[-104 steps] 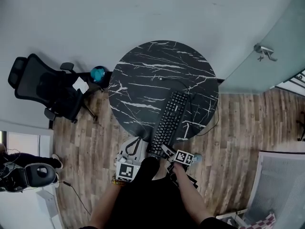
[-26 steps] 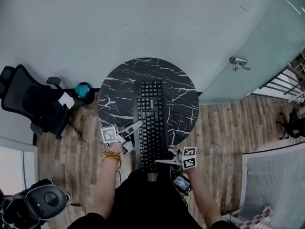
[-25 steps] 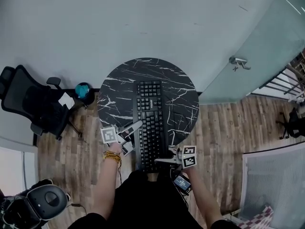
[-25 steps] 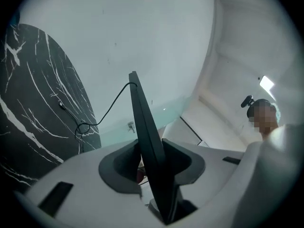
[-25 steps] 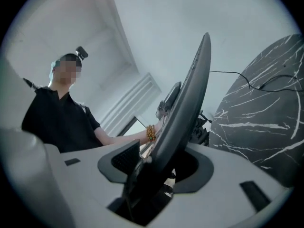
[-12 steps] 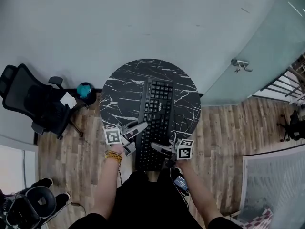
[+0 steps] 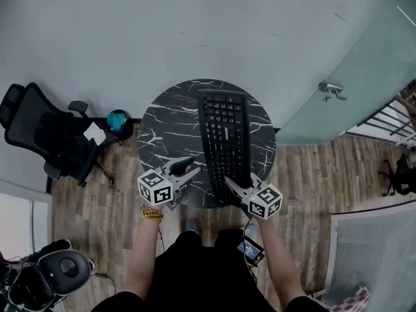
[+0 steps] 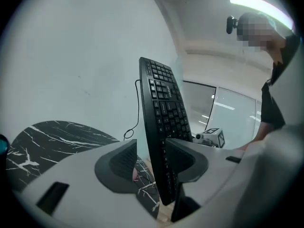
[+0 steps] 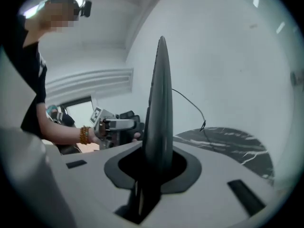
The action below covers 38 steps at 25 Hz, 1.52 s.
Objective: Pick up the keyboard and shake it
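Right gripper view: the keyboard, a slim black plastic slab, stands edge-on in the right gripper. The gripper's matte grey jaws are closing and pinch the keyboard's near end. The keyboard is lifted clear over the table, a round top of black stone with white veins.

In the left gripper view its rows of square keys face right, and a thin black cable loops down from its far end. The left gripper has its jaws opening. The keyboard's lower edge shows in the space between them, with a clear gap between the left pad and its smooth back. Wood-plank floor surrounds the table.
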### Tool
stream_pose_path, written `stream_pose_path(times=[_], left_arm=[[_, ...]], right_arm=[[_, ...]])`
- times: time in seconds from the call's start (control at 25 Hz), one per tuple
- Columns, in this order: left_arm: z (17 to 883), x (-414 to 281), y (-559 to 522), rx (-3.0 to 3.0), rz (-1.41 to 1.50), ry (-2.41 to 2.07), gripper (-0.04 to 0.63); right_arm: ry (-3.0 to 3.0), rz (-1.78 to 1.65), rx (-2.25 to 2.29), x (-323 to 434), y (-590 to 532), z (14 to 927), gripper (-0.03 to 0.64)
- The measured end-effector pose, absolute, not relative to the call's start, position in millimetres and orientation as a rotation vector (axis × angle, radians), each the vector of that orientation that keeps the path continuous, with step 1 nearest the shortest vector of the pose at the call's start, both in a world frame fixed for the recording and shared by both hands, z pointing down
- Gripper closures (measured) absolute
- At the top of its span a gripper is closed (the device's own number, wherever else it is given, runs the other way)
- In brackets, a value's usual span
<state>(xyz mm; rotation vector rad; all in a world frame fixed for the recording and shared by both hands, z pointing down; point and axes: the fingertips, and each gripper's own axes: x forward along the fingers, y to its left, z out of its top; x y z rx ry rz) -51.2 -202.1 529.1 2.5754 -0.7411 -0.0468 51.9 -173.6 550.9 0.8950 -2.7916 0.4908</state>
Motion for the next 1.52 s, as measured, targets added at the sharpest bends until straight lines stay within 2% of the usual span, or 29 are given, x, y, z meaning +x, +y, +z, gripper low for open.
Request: stream_pose_path(times=[0.24,0.44,0.56,0.88,1.2,1.52], left_arm=[[514.2,-67.0,-199.1,2.687,-0.110,-0.986,0.407],[514.9,-51.9,-180.8,2.807,0.069,-1.113,0.420],[523.4,-41.9,-172.2,2.823,0.126,-1.107,0.420],[540.5,-34.4,-155.2,2.775,0.146,-1.019,0.420],[541.9,-49.1,-158.5,2.756,0.135,-1.052,0.420],[539.1,-65.7,-165.9,2.727,0.113,-1.099,0.420]], right_arm=[[-2.352,-0.226,1.278,93.3,-204.2,508.5,0.534],[-1.946,-0.670,1.278,109.1,-208.2,508.1,0.534],[-1.822,-0.783,1.169,105.3,-202.6,527.8,0.532],[-1.851,-0.683,1.076,92.8,-189.1,568.6,0.534],[-1.952,-0.546,1.083,88.0,-187.7,572.4,0.532],[-2.420,-0.037,1.173,59.9,-182.0,548.1,0.534]])
